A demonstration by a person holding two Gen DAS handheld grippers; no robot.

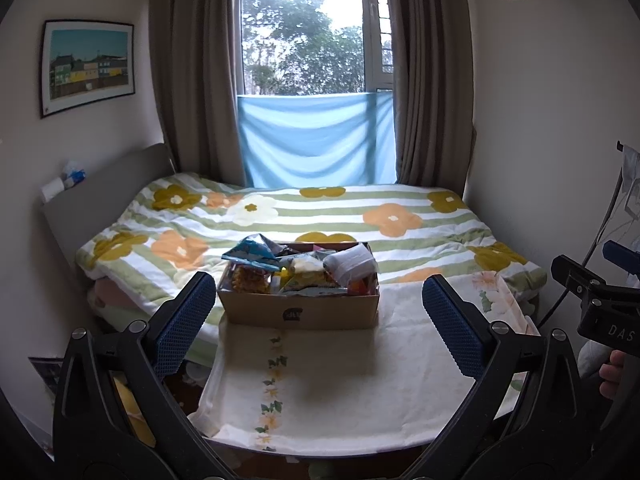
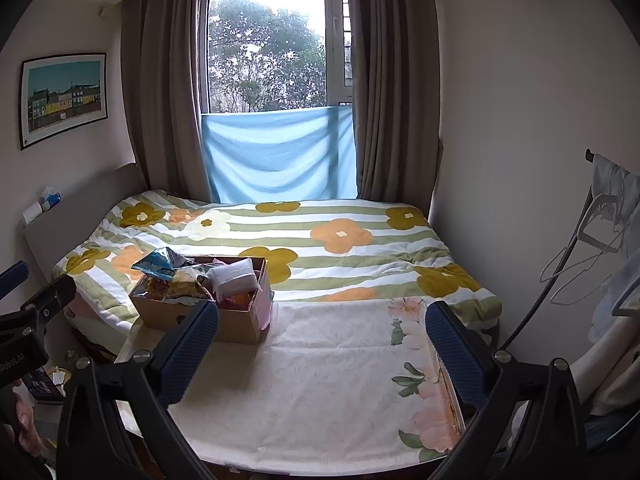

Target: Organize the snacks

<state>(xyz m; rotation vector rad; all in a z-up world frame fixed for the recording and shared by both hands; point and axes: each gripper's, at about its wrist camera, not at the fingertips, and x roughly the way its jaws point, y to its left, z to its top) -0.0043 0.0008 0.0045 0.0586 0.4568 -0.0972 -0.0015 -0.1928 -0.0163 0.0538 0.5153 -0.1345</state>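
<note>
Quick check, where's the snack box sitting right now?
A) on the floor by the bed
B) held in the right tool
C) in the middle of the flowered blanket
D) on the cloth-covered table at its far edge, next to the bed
D: the cardboard box full of snacks stands on the cloth-covered table at its far edge by the bed; both the left tool and the right tool are open and hold nothing.

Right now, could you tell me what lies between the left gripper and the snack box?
Only bare cloth: the left wrist view shows nothing between the open left gripper and the snack box.
</note>
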